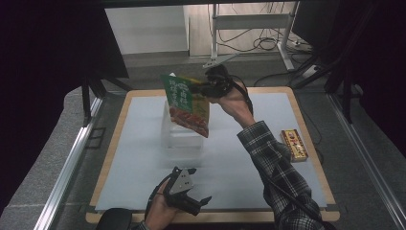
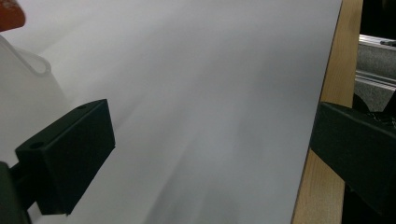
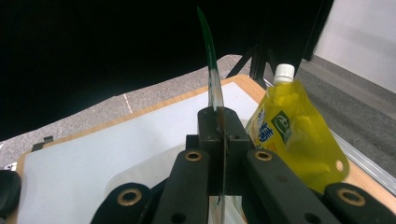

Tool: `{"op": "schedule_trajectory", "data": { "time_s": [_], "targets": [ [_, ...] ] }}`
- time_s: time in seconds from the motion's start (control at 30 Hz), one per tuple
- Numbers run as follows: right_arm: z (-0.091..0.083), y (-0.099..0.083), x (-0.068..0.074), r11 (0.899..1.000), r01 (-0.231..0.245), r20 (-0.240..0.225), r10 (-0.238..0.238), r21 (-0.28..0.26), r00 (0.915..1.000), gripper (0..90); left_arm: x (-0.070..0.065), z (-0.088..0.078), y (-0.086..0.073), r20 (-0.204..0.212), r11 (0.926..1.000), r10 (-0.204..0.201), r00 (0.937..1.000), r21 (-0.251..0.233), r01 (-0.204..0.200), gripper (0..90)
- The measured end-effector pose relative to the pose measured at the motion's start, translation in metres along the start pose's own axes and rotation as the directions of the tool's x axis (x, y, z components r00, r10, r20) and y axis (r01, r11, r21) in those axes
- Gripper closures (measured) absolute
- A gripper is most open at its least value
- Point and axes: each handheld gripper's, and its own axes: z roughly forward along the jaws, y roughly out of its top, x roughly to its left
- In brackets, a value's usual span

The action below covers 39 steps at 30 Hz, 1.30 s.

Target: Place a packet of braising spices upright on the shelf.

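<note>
Above the clear container (image 1: pixel 182 136) at the middle of the white mat (image 1: pixel 143 158), my right gripper (image 1: pixel 203 88) pinches the top edge of a green-and-red food pouch (image 1: pixel 189 103), which hangs tilted over the container's open top. A yellow spouted pouch (image 3: pixel 292 135) stands just beyond the container. Nearer than the container, at the mat's front edge, my left gripper (image 1: pixel 196 201) has its jaws spread, with nothing between them.

Clear bin (image 1: pixel 184 139) partly hidden behind the food pouch (image 1: pixel 189 103) — yellow pouch's (image 3: pixel 292 135) base hidden by fingers.
</note>
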Motion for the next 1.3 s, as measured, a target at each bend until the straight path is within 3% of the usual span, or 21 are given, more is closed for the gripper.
{"op": "schedule_trajectory", "data": {
  "time_s": [0.4, 0.67, 0.9, 0.97, 1.3],
  "targets": [
    [0.025, 0.002, 0.003, 1.000, 0.016, -0.021, -0.015, 0.008, 0.9997, 89.2, 0.000, 0.000, 0.000, 0.003, 1.0000, -0.004, 1.0000, -0.005, 0.004, 0.0],
    [0.037, -0.008, -0.002, 1.000, -0.016, -0.032, 0.017, 0.015, 0.9993, 89.2, 0.000, 0.000, 0.000, 0.003, 1.0000, -0.003, 1.0000, -0.001, 0.003, 0.0],
    [0.048, -0.020, -0.004, 0.998, -0.031, -0.030, 0.032, 0.058, 0.9990, 89.1, 0.000, 0.000, 0.000, 0.000, 1.0000, 0.001, 1.0000, 0.002, -0.001, 0.0],
    [0.049, -0.023, -0.006, 0.998, -0.044, -0.038, 0.045, 0.034, 0.9983, 89.1, 0.000, 0.000, 0.000, 0.001, 1.0000, -0.002, 1.0000, 0.001, 0.002, 0.0],
    [0.046, -0.029, -0.009, 0.998, -0.052, 0.011, 0.051, 0.041, 0.9986, 88.4, -0.001, 0.001, 0.000, 0.003, 1.0000, 0.000, 1.0000, 0.006, 0.000, 0.0]
  ]
}}
